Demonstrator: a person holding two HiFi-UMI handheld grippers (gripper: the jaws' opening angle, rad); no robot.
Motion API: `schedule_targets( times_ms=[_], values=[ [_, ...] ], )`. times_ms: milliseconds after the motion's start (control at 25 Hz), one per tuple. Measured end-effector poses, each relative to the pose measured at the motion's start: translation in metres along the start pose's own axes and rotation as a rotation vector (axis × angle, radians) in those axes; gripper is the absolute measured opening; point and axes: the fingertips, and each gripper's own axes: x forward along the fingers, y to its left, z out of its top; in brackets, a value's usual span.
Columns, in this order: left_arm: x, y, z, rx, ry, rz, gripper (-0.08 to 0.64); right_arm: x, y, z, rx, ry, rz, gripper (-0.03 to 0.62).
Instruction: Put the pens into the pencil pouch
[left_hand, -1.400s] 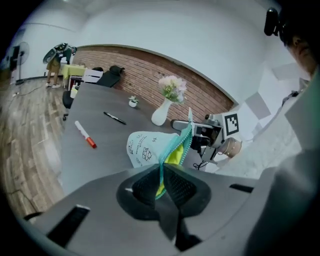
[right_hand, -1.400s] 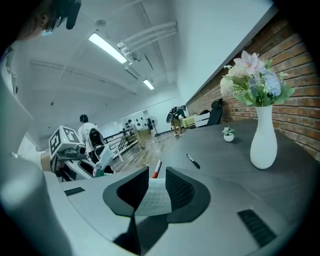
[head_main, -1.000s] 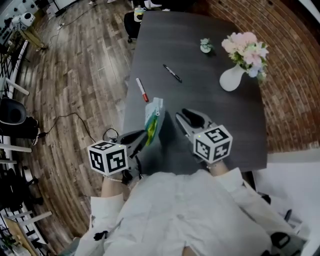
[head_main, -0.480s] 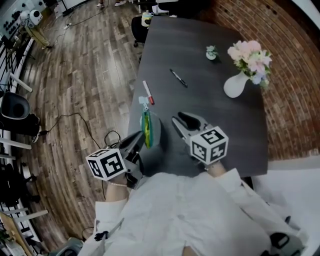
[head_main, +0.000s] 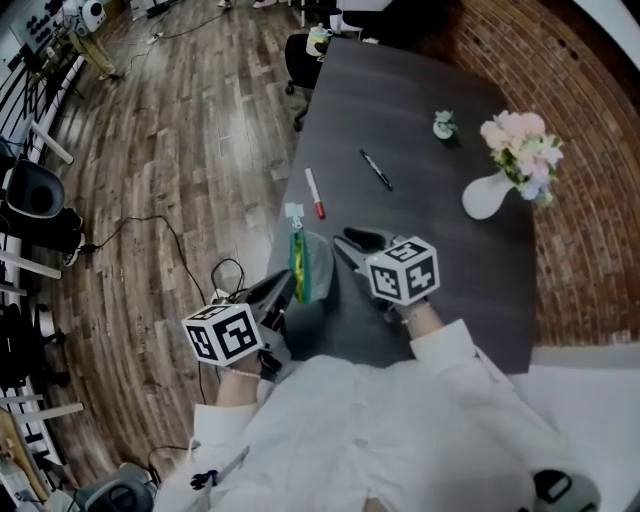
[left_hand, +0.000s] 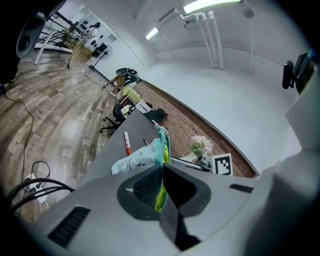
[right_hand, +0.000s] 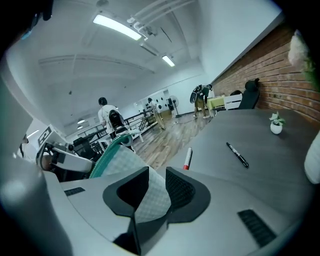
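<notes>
My left gripper (head_main: 284, 288) is shut on the near end of the pencil pouch (head_main: 303, 262), a pale pouch with a teal zipper that stands on edge over the table's left side. In the left gripper view the pouch (left_hand: 134, 161) runs out from the left gripper (left_hand: 162, 166), its zipper edge pinched. My right gripper (head_main: 345, 243) is at the pouch's right side. In the right gripper view the right gripper (right_hand: 157, 168) is open, with the pouch's checkered wall (right_hand: 125, 159) in the gap. A red-capped pen (head_main: 314, 192) and a black pen (head_main: 376, 169) lie on the table beyond.
The dark table (head_main: 450, 260) carries a white vase of flowers (head_main: 490, 195) at the right and a small potted plant (head_main: 444, 125) at the far side. The table's left edge drops to a wooden floor with cables (head_main: 190, 250). A chair (head_main: 305, 60) stands at the far end.
The pouch has turned from a slant to standing on edge. My right gripper has moved left and down until its jaws straddle the pouch's side. My left gripper has rolled.
</notes>
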Motion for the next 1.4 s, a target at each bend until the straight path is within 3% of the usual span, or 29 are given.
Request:
schedule_targets(
  times_ms=[360, 640, 1080, 1400],
  values=[
    [0.008, 0.012, 0.022, -0.065, -0.019, -0.027, 0.018, 0.095, -0.055, 0.041, 0.011, 0.129, -0.035, 0.101],
    [0.015, 0.028, 0.034, -0.111, -0.039, -0.039, 0.018, 0.151, -0.086, 0.041, 0.008, 0.235, -0.082, 0.101],
    [0.028, 0.044, 0.035, -0.162, -0.05, -0.048, 0.018, 0.195, -0.124, 0.04, 0.044, 0.315, -0.125, 0.101],
    [0.027, 0.055, 0.044, -0.132, -0.042, -0.063, 0.018, 0.203, -0.121, 0.033, 0.004, 0.346, -0.148, 0.1]
  ],
)
